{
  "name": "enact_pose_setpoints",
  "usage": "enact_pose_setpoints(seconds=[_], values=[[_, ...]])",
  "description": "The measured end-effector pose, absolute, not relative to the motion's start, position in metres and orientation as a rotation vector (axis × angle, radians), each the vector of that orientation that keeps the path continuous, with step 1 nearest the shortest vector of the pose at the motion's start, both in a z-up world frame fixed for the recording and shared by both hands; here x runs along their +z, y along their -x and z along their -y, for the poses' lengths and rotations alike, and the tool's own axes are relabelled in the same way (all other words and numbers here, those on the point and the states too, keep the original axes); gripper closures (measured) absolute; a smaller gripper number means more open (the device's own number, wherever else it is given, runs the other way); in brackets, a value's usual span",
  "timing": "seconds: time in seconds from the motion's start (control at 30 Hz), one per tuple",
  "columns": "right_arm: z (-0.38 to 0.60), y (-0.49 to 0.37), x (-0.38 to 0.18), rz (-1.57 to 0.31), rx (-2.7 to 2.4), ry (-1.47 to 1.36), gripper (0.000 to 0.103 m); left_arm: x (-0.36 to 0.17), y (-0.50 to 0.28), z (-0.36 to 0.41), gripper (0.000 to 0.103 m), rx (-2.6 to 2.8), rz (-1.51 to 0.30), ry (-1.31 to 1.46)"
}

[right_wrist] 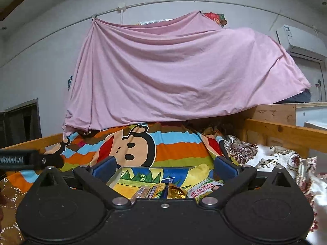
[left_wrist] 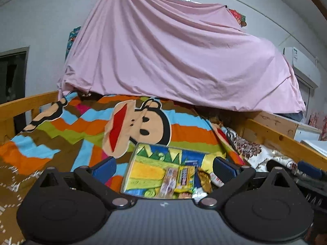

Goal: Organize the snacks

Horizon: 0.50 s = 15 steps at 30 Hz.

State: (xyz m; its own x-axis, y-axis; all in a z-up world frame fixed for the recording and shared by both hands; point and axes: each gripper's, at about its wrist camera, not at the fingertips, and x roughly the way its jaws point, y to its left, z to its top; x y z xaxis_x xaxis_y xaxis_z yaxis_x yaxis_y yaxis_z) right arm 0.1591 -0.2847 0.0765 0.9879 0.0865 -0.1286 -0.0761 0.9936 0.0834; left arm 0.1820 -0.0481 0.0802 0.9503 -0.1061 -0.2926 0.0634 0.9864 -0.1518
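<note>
- On a striped cartoon-monkey bedspread [left_wrist: 143, 126], a clear tray [left_wrist: 130, 169] with a bright printed base serves as the collection point for a scatter of snack packets.
- Inside the tray, toward its right half, lie a pale wrapped bar [left_wrist: 168, 181] and a yellow packet [left_wrist: 186, 178]; its left half shows only the printed base.
- Just off the tray's right edge, a gold foil packet [right_wrist: 176, 193] and a white-and-green packet [right_wrist: 205, 188] sit loose on the bedding; whether the gold one touches the rim cannot be told.
- Left gripper [left_wrist: 163, 166] hangs over the tray with its blue-padded fingers spread wide, the tray's width between them, nothing in its grasp.
- Right gripper [right_wrist: 163, 168] hovers on the near side of the tray, equally wide open and empty, the loose packets low between its fingers.
- Judged from the layout, sorting is partly done: at least two packets are in, at least two remain outside, and any tidy lining-up appears still to come.
- Behind the tray, a pink sheet [right_wrist: 173, 71] drapes over the head of the wooden bed frame [right_wrist: 286, 134].
</note>
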Motion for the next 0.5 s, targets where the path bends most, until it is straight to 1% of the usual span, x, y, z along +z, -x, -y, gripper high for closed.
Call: enact_pose_setpoints(seconds=[0.5], values=[[0.268,-0.105,0.072,-0.136,0.107,-0.063,0.001,0.064,-0.125,0.027,0.001,-0.034,-0.332,0.147]])
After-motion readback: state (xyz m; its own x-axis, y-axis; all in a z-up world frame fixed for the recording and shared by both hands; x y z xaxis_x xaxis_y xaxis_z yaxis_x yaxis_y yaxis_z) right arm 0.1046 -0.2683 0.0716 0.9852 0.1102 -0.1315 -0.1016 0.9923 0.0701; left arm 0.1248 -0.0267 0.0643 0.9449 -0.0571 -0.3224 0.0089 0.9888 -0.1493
